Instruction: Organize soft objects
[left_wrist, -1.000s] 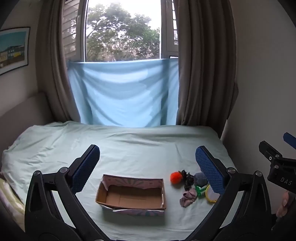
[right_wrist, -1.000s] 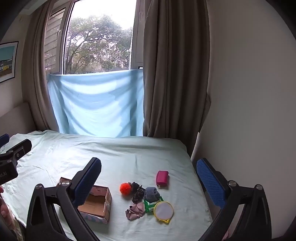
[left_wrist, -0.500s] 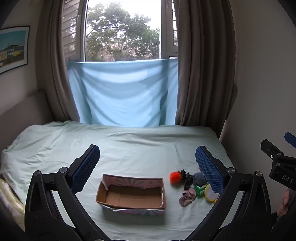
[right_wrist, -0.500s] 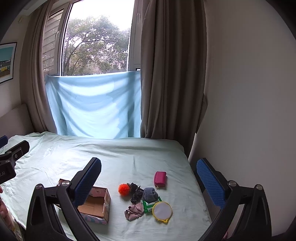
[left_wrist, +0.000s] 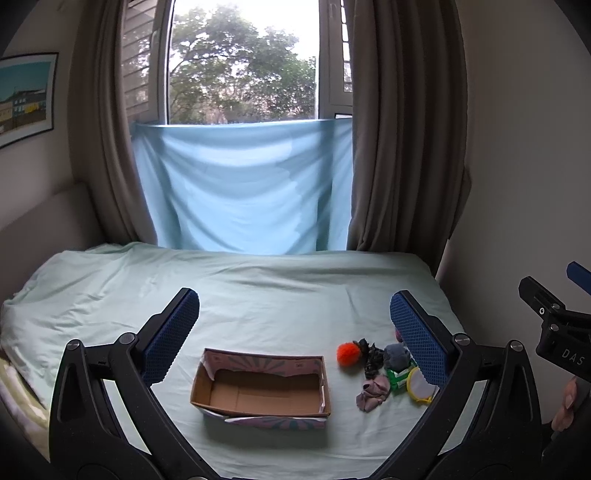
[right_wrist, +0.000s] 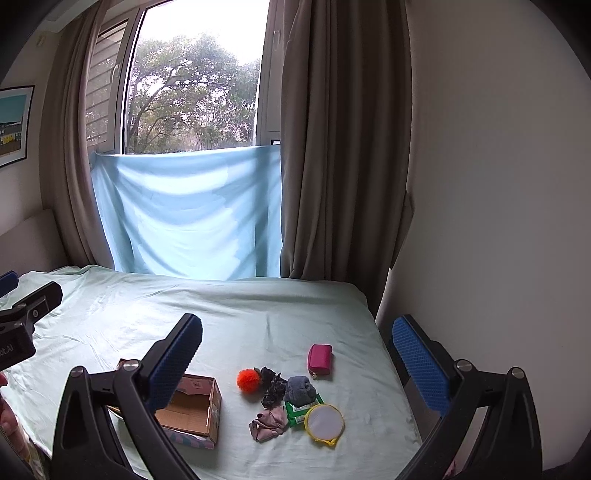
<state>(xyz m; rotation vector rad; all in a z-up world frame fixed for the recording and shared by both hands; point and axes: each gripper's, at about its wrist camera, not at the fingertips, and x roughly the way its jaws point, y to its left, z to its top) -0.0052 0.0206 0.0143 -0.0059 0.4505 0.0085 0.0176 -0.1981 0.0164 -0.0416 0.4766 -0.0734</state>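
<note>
Bed carried all. Box sat empty; right of box, heaped softly: grey plush, mauve cloth, orange pompom. Likely light, squashy; best pinched mid-bulk. Left gripper and right gripper hung agape, unladen.
</note>
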